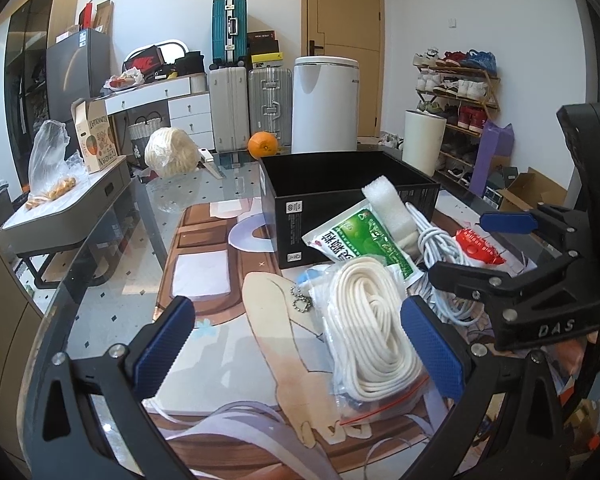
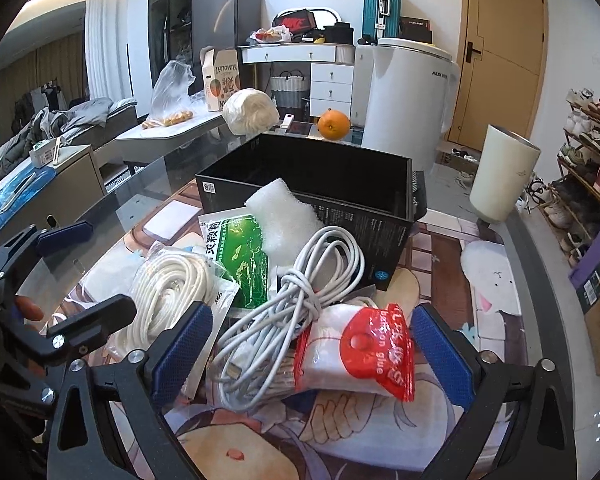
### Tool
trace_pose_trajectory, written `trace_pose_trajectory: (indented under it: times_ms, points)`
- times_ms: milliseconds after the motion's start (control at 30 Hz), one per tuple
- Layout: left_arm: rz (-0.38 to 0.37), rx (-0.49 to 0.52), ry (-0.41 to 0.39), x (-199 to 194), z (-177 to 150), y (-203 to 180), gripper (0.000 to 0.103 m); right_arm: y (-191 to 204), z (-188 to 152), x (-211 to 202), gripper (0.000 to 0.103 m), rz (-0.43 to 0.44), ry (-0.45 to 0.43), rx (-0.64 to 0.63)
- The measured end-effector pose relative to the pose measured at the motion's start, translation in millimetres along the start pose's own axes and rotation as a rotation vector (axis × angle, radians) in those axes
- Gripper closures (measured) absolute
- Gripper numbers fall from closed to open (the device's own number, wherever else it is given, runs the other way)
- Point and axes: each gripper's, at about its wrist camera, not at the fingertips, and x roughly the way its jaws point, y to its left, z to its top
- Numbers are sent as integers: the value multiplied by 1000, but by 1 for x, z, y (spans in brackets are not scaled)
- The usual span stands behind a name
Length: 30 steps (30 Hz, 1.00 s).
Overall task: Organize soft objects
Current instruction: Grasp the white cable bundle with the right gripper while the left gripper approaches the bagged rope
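Black box point(image 2: 308, 184) upper centre, open, likely the target. Rope bag point(image 1: 370, 344) lower centre, cable bundle point(image 2: 300, 300) centre, glue packet point(image 2: 364, 356) lower centre: heaped before box. Left gripper point(image 1: 296, 344), right gripper point(image 2: 312, 350): wide, nothing held.

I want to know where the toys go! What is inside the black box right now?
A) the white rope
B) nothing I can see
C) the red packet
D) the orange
B: what shows of the black box's inside is bare, while the white rope, the red packet and the orange are all outside it.
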Motion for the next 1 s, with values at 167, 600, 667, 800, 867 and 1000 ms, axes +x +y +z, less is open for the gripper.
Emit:
trace_pose_trajectory:
  times_ms: [167, 600, 667, 800, 867, 1000]
  points:
    - [6, -3, 11, 2, -2, 3, 0, 4, 3, 12, 18, 4, 27, -18]
    - [-24, 14, 33, 8, -2, -5, 0, 0, 1, 12, 37, -11, 29, -67]
    - [-23, 14, 36, 8, -2, -5, 0, 1, -1, 11, 37, -16, 23, -79]
    - [-21, 17, 42, 10, -3, -6, 0, 5, -1, 13, 37, -30, 14, -105]
    - [-20, 18, 42, 10, -3, -5, 0, 6, -1, 14, 38, -45, 6, -124]
    - [-19, 17, 43, 11, -3, -6, 0, 7, 0, 18, 58, -32, 7, -146]
